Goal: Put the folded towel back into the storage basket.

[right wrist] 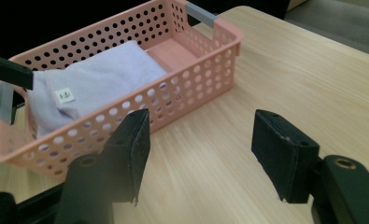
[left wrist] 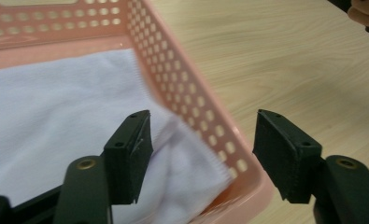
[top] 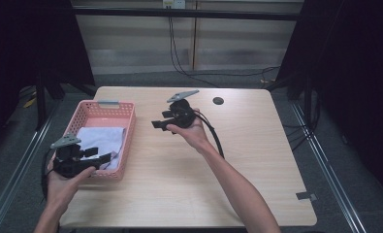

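Two tools are standing spread with nothing pinched: the left tool (top: 99,159) is hovering over the pink basket (top: 126,145), the right tool (top: 156,124) above the counter (top: 179,184). A lavender towel (top: 99,138) is lying flat inside the basket, its long axis running along the basket's length, toward the grey handle (top: 108,103).

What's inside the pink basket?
A folded pale lilac towel lies in the pink basket, with a small white tag on it. A strip of bare basket floor shows at the far end. What lies under the towel is covered.

One basket (top: 128,112), one towel (top: 100,138), two hand-held grippers.
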Tool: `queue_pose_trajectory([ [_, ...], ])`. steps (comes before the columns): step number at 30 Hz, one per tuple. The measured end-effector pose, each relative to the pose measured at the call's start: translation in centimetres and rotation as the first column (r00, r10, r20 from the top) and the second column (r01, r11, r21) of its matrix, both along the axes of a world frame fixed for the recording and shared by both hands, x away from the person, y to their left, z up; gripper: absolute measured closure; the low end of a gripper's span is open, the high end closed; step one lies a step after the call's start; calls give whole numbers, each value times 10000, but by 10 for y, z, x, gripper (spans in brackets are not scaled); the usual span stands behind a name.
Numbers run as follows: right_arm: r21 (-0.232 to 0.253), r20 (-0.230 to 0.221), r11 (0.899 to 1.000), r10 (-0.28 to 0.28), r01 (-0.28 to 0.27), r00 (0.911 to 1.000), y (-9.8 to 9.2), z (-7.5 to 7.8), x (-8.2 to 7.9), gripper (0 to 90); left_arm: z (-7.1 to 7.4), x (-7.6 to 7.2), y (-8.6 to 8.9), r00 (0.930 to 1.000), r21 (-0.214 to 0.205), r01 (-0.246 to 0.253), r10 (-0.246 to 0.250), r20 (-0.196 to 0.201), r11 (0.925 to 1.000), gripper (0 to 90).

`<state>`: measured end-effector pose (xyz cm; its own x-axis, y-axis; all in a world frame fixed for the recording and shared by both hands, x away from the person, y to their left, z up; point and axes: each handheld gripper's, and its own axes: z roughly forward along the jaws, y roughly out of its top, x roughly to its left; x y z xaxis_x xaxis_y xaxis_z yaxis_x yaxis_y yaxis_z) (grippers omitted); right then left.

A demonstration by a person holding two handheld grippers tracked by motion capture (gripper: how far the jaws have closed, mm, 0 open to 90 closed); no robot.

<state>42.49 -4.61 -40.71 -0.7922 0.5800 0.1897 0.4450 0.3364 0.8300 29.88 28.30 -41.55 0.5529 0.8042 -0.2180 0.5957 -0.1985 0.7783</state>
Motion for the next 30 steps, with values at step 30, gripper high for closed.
queue_pose_trajectory([
  [30,-657,-244,9768,-2057,2037,9783,-215,-49,-173,333,-56,-48,-131,9735,914,2174,-2090,-933,9718,324],
])
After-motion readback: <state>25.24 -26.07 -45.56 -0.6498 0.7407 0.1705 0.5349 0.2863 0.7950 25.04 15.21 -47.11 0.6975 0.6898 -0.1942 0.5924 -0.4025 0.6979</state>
